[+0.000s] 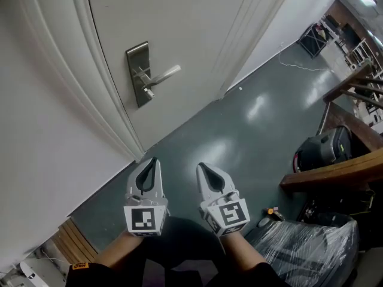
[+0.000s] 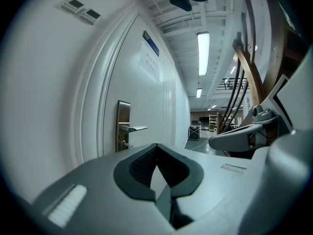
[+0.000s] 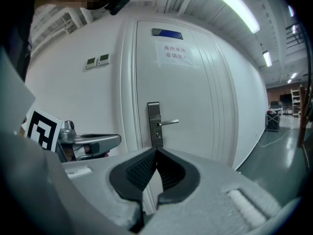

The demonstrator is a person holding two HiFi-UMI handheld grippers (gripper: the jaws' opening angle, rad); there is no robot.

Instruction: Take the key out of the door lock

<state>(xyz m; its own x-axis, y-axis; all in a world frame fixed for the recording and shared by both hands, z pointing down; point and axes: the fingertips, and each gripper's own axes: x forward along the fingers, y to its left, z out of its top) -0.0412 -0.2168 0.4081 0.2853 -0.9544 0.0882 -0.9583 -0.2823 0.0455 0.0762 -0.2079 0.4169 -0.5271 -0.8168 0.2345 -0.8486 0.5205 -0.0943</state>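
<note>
One door (image 1: 197, 28), one handle (image 1: 163, 75), two grippers (image 1: 152, 162) (image 1: 202, 167), maybe one key (image 1: 148, 92).

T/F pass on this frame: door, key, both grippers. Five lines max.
1. The left gripper and right gripper have their fingers shut, nothing between. True.
2. The right gripper touches the door handle. False: it is well short of the door.
3. The key sits in the lock under the handle. True.
4. The door stands ajar. False: it is closed.
5. A paper notice is on the door. True.
</note>
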